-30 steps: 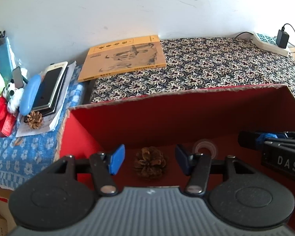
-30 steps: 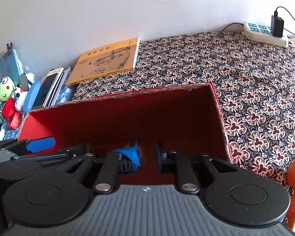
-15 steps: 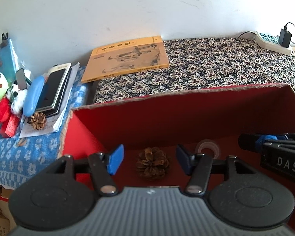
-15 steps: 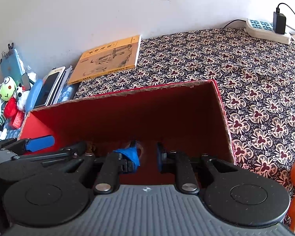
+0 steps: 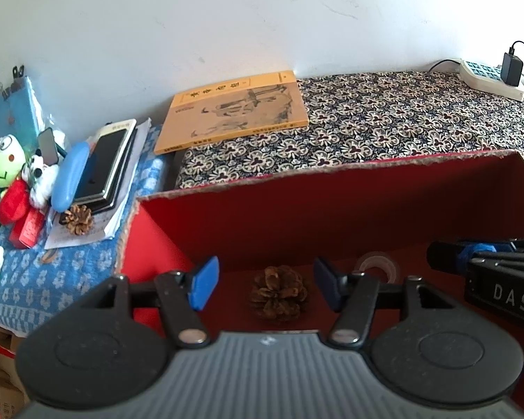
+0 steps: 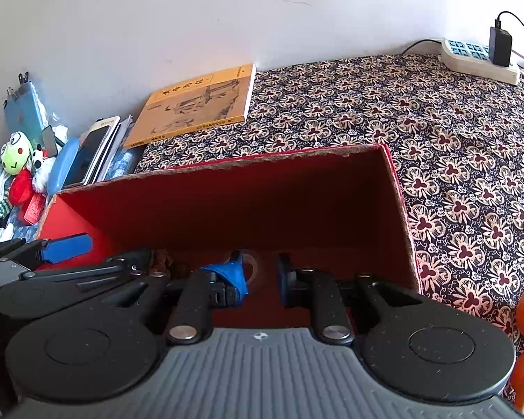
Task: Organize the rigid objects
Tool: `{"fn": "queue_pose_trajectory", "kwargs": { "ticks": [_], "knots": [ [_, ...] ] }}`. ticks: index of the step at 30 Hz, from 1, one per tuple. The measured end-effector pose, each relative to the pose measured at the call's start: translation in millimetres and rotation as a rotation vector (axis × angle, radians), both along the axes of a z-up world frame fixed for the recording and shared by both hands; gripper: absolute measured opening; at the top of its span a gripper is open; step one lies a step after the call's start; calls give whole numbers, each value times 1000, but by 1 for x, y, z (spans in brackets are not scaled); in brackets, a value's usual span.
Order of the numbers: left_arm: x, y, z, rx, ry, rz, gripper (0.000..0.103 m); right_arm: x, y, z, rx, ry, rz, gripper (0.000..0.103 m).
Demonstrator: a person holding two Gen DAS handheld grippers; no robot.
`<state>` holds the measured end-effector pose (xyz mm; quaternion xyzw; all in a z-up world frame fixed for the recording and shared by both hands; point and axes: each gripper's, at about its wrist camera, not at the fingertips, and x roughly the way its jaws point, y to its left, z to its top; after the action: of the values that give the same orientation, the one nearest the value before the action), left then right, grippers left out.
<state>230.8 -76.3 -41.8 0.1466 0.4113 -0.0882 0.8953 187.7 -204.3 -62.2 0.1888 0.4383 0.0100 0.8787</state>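
— Down in the red box (image 5: 297, 216), did anything change just now?
— Almost nothing. The pine cone (image 5: 278, 295) lies on the box floor as before, between the wide-open jaws of the left gripper (image 5: 265, 282), untouched. I judge it delivered. The right gripper (image 6: 260, 276) is narrow and holds nothing.
— Which way does it point?
— It looks nearly round. Its long axis seems to run toward the far wall, but tip and base I cannot tell apart.

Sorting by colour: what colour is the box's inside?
Red. The box interior shows best in the left wrist view.
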Motion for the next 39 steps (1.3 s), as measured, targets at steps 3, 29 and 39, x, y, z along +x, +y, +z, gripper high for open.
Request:
{"fn": "queue_pose_trajectory", "kwargs": {
  "ticks": [3, 29, 39],
  "knots": [
    [0, -1, 0, 15, -8, 10, 63, 0, -1, 0, 9, -2, 5, 0],
    [3, 3, 0, 5, -13, 62, 63, 4, 4, -1, -4, 9, 37, 0],
    [1, 2, 1, 2, -18, 40, 63, 3, 1, -2, 8, 13, 14, 0]
  ]
}}
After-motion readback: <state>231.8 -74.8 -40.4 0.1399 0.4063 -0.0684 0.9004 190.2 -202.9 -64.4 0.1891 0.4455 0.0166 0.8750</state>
